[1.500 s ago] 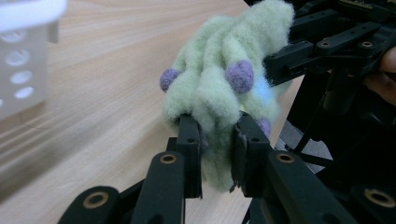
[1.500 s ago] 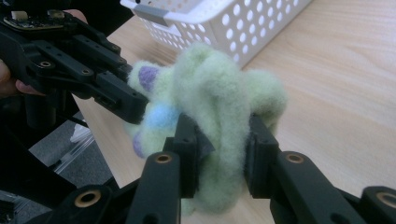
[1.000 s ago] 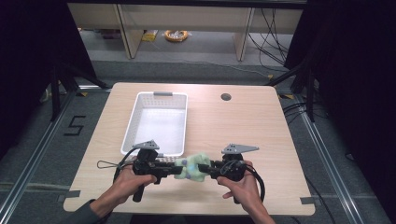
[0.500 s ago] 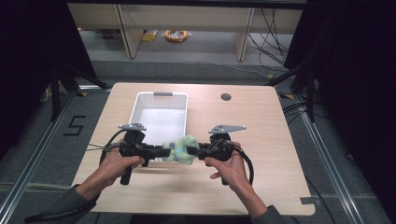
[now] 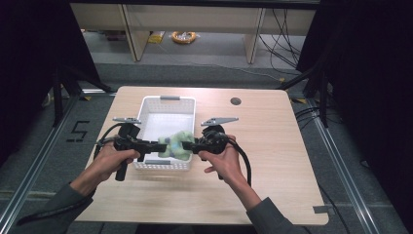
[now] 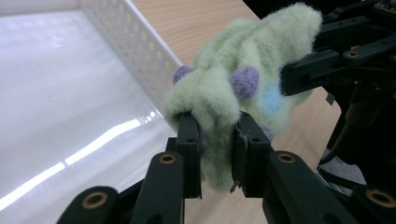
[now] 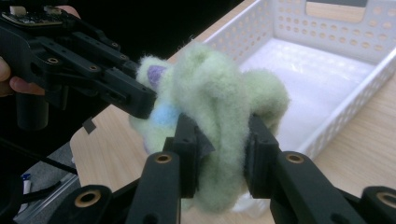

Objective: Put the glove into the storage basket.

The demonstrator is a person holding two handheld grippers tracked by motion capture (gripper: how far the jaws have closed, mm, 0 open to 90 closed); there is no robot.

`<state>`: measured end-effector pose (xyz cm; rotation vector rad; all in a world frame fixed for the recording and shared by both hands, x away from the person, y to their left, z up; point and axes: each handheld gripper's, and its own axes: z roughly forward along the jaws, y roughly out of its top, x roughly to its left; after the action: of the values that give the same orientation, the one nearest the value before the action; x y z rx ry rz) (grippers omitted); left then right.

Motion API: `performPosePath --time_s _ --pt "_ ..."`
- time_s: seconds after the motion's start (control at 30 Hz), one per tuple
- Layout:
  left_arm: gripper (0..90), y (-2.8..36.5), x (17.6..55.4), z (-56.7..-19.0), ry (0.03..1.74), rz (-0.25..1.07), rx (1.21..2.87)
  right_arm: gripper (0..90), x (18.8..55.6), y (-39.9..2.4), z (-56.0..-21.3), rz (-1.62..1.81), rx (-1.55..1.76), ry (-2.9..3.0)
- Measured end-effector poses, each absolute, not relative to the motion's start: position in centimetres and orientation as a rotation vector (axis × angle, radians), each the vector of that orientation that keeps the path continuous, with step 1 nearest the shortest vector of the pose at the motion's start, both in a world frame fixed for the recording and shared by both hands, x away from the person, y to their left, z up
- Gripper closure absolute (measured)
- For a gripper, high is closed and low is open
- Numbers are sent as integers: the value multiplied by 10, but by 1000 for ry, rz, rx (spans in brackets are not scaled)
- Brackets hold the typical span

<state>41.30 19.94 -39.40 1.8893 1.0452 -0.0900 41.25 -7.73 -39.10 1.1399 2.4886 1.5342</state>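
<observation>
I am working in what looks like a lab or recording studio set up for tests. A single pale wooden surface [image 5: 272, 146] stands on grey carpet, hemmed in by black curtains [image 5: 370, 73] on both sides. Metal rails [image 5: 341, 161] run along the floor past its left and right edges. The number 5 [image 5: 78, 131] is marked in black tape on the floor by the left edge. Beyond the far edge, loose cables [image 5: 282, 34] and a coiled yellow cord [image 5: 183, 36] lie under light-coloured benches [image 5: 195, 14]. Nothing domestic is here.
</observation>
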Motion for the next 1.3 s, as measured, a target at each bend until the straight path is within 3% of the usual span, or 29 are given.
performPosePath --time_s 0.6,1.3 --pt "738 226 446 -410 1168 -65 1935 708 449 -35 -408 1440 1262 2531" --pt "734 228 467 -443 1264 -66 2014 701 473 -10 -441 1251 1354 2598"
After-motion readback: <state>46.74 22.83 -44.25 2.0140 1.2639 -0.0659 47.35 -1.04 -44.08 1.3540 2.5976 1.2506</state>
